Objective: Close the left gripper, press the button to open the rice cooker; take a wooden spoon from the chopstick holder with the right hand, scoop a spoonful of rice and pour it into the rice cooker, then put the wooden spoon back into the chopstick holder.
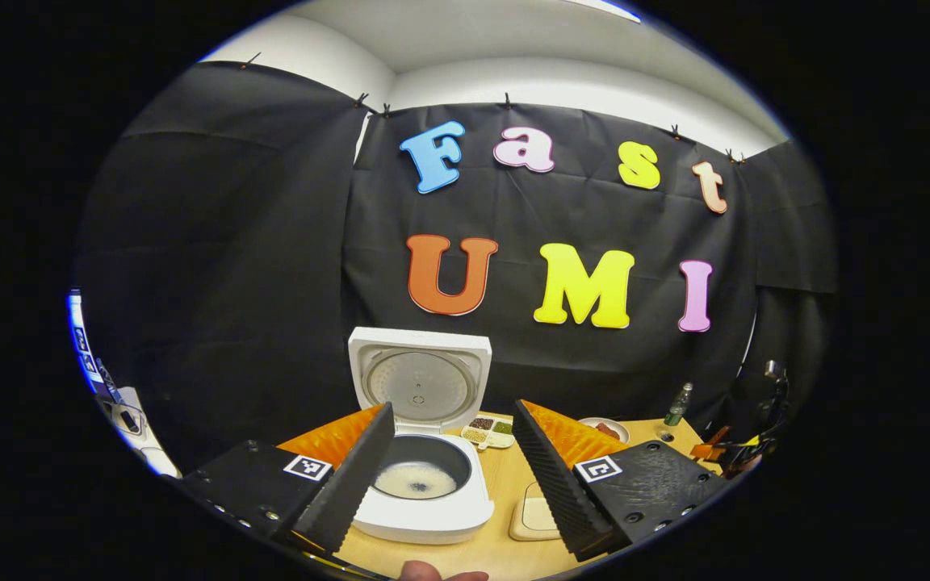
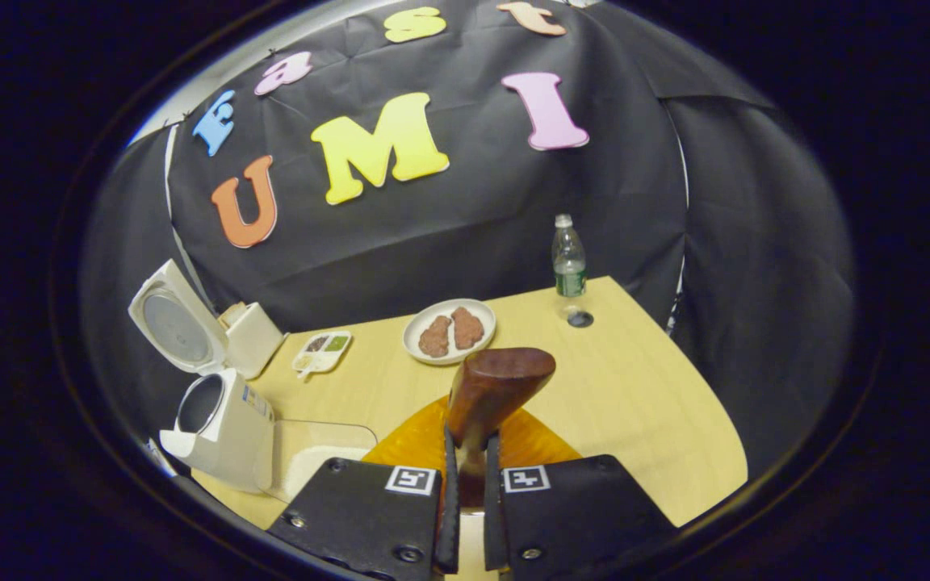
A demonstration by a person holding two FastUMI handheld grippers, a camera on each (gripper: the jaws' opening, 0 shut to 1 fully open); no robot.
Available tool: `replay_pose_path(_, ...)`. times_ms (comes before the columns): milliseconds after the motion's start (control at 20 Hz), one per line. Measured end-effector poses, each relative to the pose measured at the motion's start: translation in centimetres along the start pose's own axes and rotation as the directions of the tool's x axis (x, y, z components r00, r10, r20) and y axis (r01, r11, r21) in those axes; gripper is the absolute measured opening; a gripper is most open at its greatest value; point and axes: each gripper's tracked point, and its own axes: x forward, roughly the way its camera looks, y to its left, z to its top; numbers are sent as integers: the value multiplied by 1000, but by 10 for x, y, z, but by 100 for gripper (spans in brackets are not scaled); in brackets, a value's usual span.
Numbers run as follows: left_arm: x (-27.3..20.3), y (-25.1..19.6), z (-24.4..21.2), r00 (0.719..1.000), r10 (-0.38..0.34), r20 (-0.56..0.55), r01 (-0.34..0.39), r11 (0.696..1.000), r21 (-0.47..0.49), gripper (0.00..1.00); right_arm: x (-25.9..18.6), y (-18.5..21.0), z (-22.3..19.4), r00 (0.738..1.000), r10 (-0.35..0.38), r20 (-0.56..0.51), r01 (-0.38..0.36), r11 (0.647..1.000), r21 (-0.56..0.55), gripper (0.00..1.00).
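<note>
1. Rice cooker stands lid-up, a little rice in its pot, directly ahead of the left gripper, whose fingers are spread, holding nothing.
2. Right gripper is clamped on the wooden spoon; long axis runs forward along the fingers, bowl foremost.
3. Judgement: return comes next.
4. Chopstick holder unlocated; spoon's load hidden.
</note>
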Motion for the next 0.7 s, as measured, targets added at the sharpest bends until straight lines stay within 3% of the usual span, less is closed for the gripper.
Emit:
replay_pose_path(300,1,32,4,996,-84,41,82,995,51,94,-41,94,30,997,38,72,-32,995,-90,17)
replay_pose_path(500,-5,51,4,993,-106,57,102,993,60,94,-29,151,3,996,74,52,-64,984,-164,17)
replay_pose_path(700,-11,74,7,994,-96,58,92,993,70,94,5,163,-41,999,30,26,-22,961,-275,17)
